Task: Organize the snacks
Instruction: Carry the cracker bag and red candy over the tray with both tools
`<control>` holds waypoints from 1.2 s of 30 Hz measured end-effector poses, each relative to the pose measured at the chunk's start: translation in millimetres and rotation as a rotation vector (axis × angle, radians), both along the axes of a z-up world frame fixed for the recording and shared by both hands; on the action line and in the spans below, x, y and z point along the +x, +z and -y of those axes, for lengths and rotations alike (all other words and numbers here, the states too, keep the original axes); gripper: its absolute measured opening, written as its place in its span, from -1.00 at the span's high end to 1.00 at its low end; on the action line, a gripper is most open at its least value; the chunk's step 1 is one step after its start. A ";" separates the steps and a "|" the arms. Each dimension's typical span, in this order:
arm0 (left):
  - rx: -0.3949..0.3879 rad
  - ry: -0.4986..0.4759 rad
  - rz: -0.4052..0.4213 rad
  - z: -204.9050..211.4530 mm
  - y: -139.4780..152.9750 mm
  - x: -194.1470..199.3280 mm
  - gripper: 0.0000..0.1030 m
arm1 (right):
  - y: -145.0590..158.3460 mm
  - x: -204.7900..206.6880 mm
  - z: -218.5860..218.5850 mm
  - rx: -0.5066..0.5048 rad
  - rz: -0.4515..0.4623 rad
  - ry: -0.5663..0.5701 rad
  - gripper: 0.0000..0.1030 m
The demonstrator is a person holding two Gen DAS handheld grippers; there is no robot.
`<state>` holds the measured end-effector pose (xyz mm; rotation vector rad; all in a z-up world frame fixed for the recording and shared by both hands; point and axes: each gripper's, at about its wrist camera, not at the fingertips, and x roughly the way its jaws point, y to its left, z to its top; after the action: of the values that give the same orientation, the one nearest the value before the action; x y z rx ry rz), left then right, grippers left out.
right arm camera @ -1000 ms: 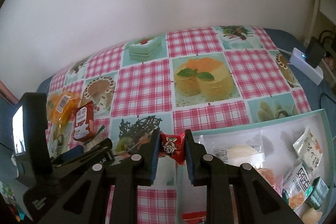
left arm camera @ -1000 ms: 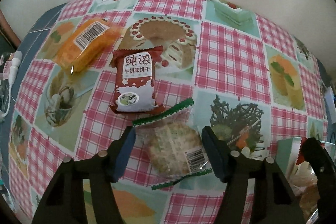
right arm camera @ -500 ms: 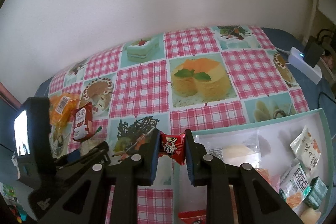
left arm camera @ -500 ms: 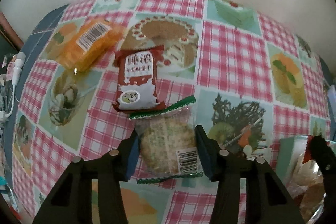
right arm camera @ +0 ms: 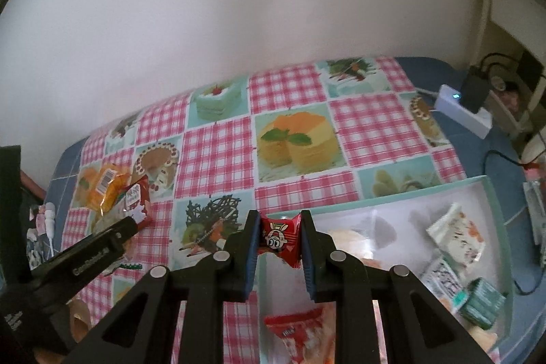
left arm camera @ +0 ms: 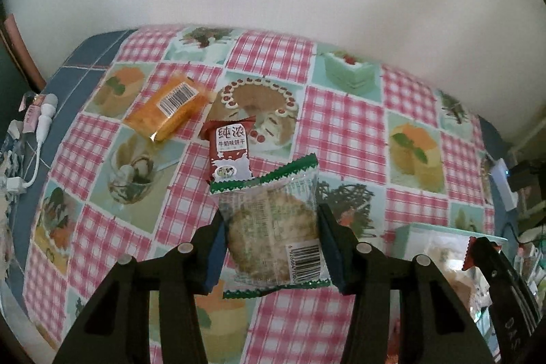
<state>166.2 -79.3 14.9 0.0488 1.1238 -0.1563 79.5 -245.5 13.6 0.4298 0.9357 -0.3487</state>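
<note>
Left wrist view: the left tool (left arm camera: 271, 246), its jaws narrowed since a second ago, is clamped on the clear biscuit packet (left arm camera: 273, 227), now lifted off the worktop (left arm camera: 341, 132).

Right wrist view: the right tool (right arm camera: 279, 244) is kept pinched on the red candy (right arm camera: 280, 236), now above the tray (right arm camera: 491, 193).

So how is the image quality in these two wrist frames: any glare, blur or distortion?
Left wrist: strong fisheye bowing, dark corners, soft blur on the tablecloth, glare on the orange packet. Right wrist: same bowing, red candy sharp, bright washed-out floor of the box.
</note>
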 end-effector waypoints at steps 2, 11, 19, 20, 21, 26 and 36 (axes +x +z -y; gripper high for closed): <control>-0.002 -0.016 0.011 -2.7 2.9 -3.3 0.00 | 6.7 -11.1 2.1 -0.012 0.002 -0.010 0.54; -0.013 -0.076 0.082 0.4 38.3 -46.5 0.00 | 16.1 -55.3 16.7 -0.018 -0.008 -0.069 0.54; 0.003 -0.174 0.043 22.2 22.3 -95.3 0.00 | 12.1 -99.3 24.3 -0.012 -0.029 -0.126 0.54; 0.000 -0.183 0.033 24.5 19.5 -99.8 0.00 | 11.4 -103.1 25.1 -0.011 -0.031 -0.130 0.54; -0.010 -0.192 0.022 26.3 17.3 -104.3 0.00 | 10.6 -107.0 25.8 -0.012 -0.034 -0.136 0.54; -0.004 -0.240 0.007 38.1 7.0 -129.1 0.00 | 0.1 -126.9 32.0 -0.004 -0.066 -0.174 0.54; -0.050 -0.351 -0.092 61.4 -21.9 -165.1 0.00 | -33.0 -150.5 38.4 0.025 -0.174 -0.225 0.53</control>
<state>1.1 -140.7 -6.9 0.1965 1.1962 -0.5041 -71.0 -284.0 -19.4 0.5358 1.0647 -0.5870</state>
